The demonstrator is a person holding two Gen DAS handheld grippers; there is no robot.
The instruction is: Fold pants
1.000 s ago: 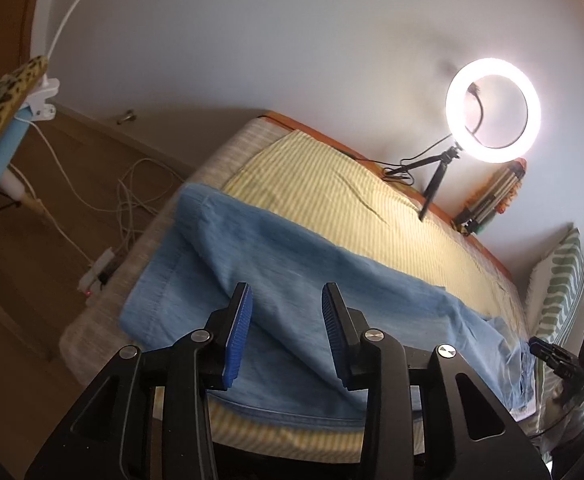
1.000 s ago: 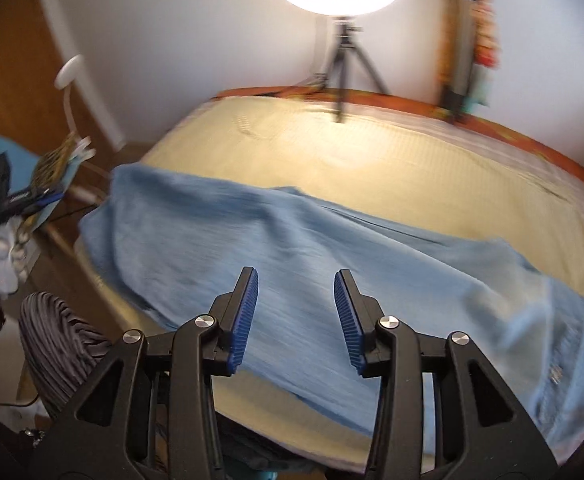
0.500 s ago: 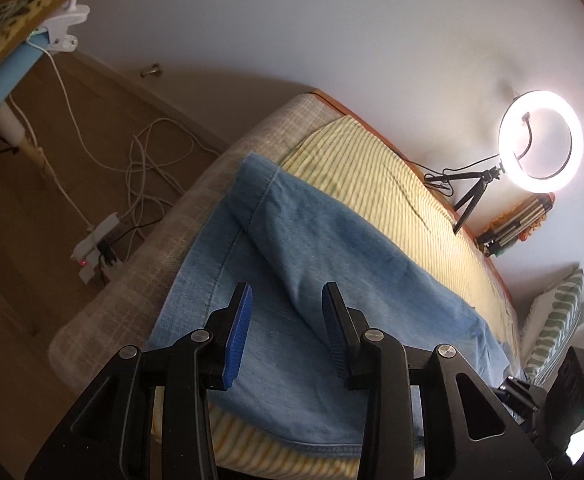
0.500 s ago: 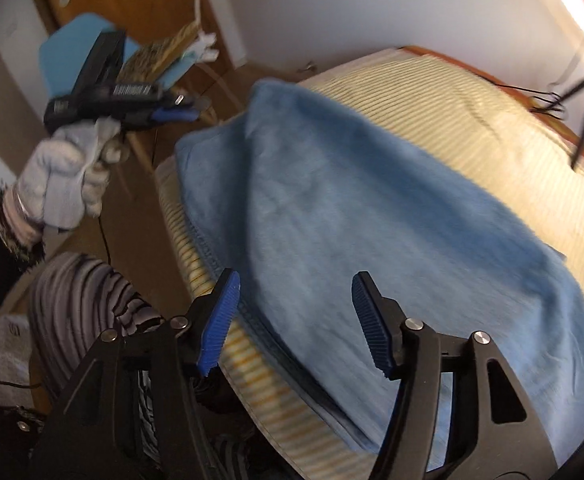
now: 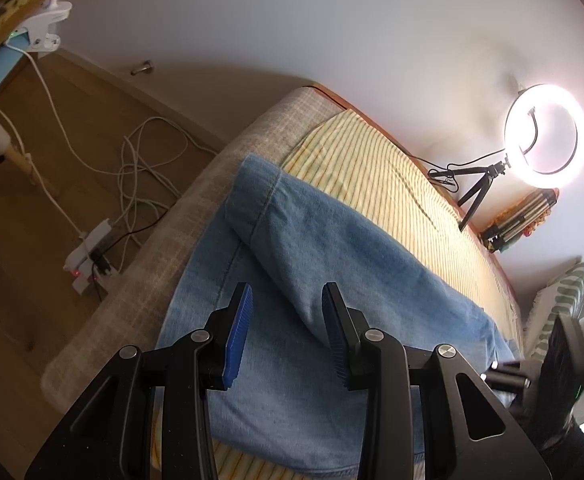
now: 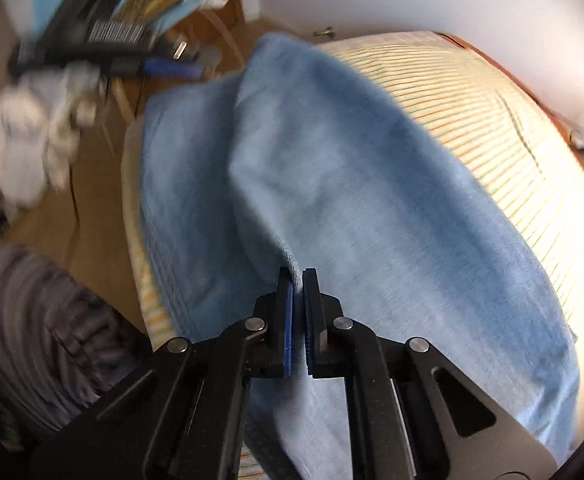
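Light blue denim pants (image 5: 332, 280) lie lengthwise on a bed with a yellow striped sheet (image 5: 372, 168); one leg lies folded over the other, with the hems toward the bed's left end. My left gripper (image 5: 285, 320) hangs open and empty just above the legs near the fold. In the right wrist view the pants (image 6: 372, 200) fill the middle, blurred by motion. My right gripper (image 6: 298, 280) is shut on a pinched ridge of the denim. The left gripper (image 6: 91, 48) and its gloved hand show at the upper left of that view.
A lit ring light (image 5: 546, 138) on a small tripod stands at the bed's far edge by the wall. White cables and a power strip (image 5: 91, 256) lie on the wooden floor left of the bed. A green patterned pillow (image 5: 556, 308) sits at the right.
My right gripper has closed from wide open onto a fold of the pants and swung left toward the hems. My left gripper has stayed open and shifted slightly along the legs.
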